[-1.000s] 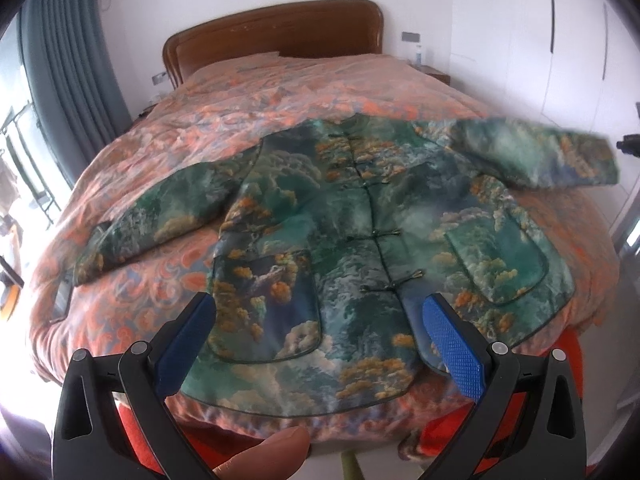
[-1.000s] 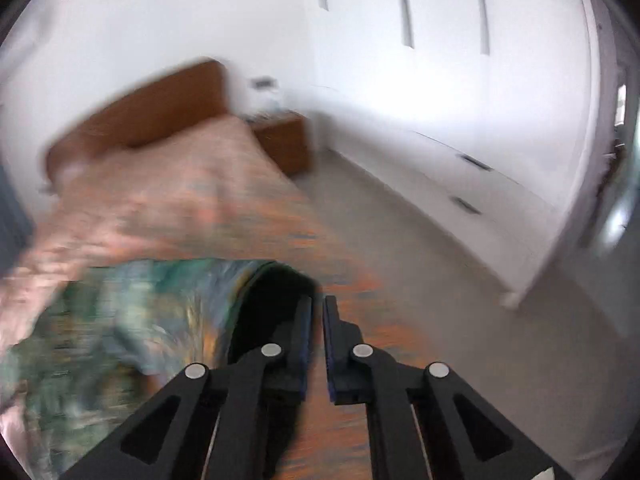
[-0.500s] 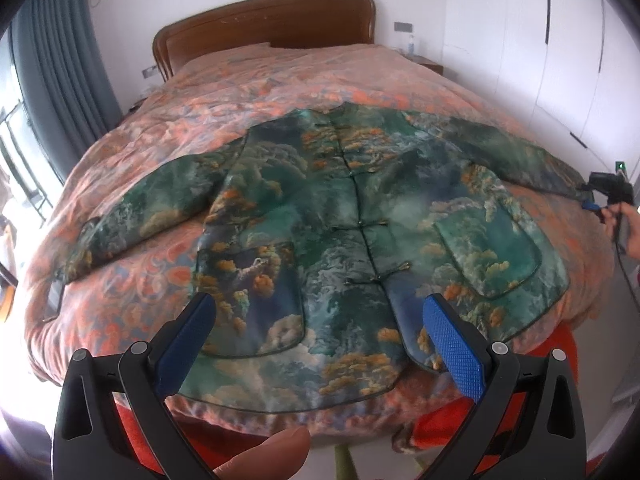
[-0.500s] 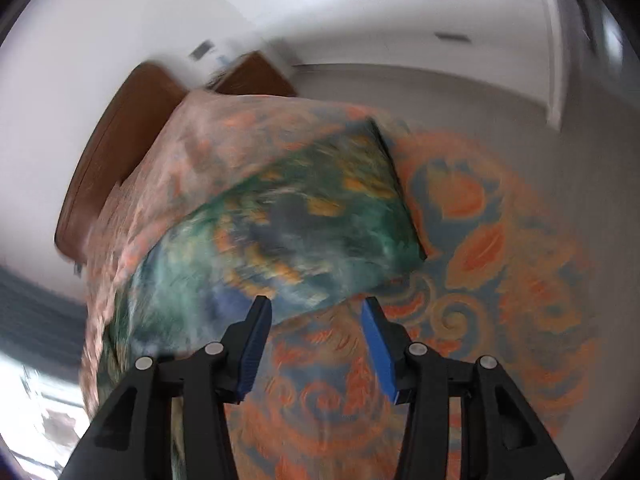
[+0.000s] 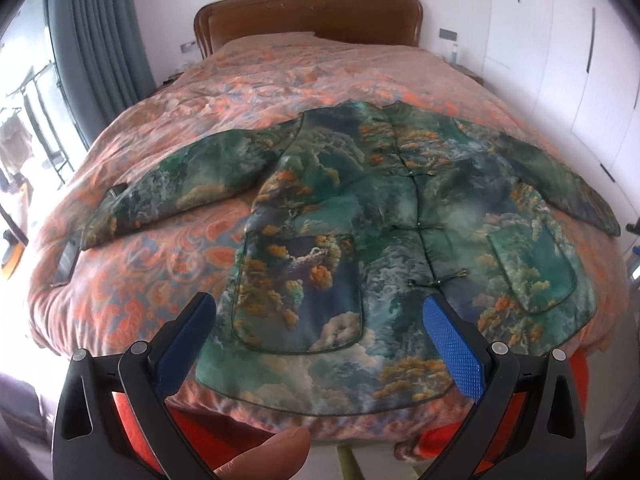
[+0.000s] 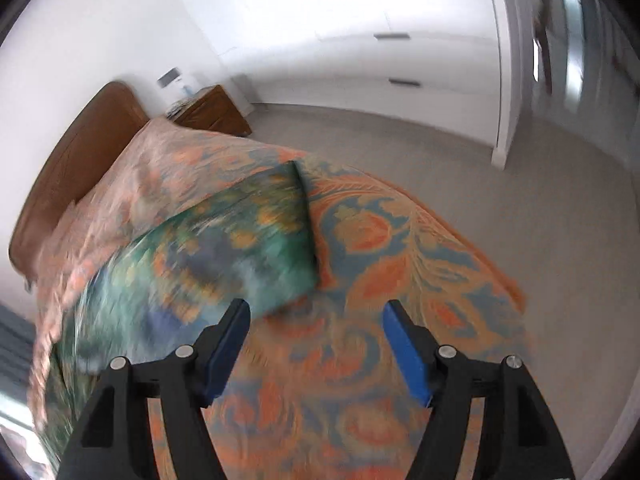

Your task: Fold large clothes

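A green patterned jacket (image 5: 384, 232) with knot buttons lies flat, front up, on the bed, both sleeves spread out sideways. My left gripper (image 5: 320, 340) is open and empty, held above the jacket's hem at the foot of the bed. My right gripper (image 6: 316, 344) is open and empty, just off the cuff of the jacket's right sleeve (image 6: 224, 256), which lies on the bedspread. The right wrist view is blurred by motion.
The bed has an orange patterned bedspread (image 5: 280, 84) and a brown wooden headboard (image 5: 308, 12). A wooden nightstand (image 6: 212, 112) stands by it. White wardrobes (image 6: 400, 40) line the right wall; grey curtains (image 5: 100, 40) hang left. A dark flat object (image 5: 66, 264) lies at the bed's left edge.
My right gripper let go of the right sleeve, which now lies flat on the bed, and opened wide. My left gripper stayed open and shifted slightly so the jacket sits more to the right.
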Available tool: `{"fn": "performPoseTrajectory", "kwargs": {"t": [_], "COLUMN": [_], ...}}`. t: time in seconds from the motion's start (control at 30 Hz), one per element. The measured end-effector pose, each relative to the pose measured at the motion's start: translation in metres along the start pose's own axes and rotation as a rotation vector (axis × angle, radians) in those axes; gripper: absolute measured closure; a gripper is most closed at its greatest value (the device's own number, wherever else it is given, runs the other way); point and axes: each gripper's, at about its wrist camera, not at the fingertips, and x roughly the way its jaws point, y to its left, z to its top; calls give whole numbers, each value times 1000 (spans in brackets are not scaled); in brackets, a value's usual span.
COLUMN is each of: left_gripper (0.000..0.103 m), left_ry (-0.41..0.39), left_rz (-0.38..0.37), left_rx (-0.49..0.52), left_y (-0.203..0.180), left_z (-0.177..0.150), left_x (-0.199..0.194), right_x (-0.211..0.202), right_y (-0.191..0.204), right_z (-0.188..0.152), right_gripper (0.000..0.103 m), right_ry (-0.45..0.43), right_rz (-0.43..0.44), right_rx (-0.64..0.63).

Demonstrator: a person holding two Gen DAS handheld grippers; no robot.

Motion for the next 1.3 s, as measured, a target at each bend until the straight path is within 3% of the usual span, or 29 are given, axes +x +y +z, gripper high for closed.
{"fn": "performPoseTrajectory", "kwargs": {"t": [0.17,0.37,0.43,0.6,0.7,0.77,0.87,0.97,1.13,1.3], "left_gripper": [0,0,0,0,0,0,0,0,0,0], "left_ry": [-25,-59,-73,-67,-68,-31,29,80,23,25], "left_rz": [1,23,-4,-109,-77,-101,-107,-216,-275,-293], "left_rx": [-8,104,131,108,157,188,249,232,183,169], "left_y": [14,43,52,82,96,102,103,109,120,122], "left_z": [1,1,8,36,41,44,41,30,19,15], "left_x": [10,45,60,119,156,181,229,264,261,261], "right_x": [-96,-154,-175,-216,-234,-241,-245,-239,-232,-214], "right_y": [64,162,194,276,314,333,349,363,378,394], "right_z": [-64,-152,-186,-258,-293,-312,-334,-344,-352,-358], "right_gripper": [32,30,30,30,30,30,30,30,30,30], "right_ry": [-75,-124,-143,-162,-163,-162,-152,-117,-79,-49], "right_rz": [120,268,308,410,454,466,465,465,461,448], "right_rx": [-233,-380,-448,-629,-746,-817,-878,-892,-914,-937]}}
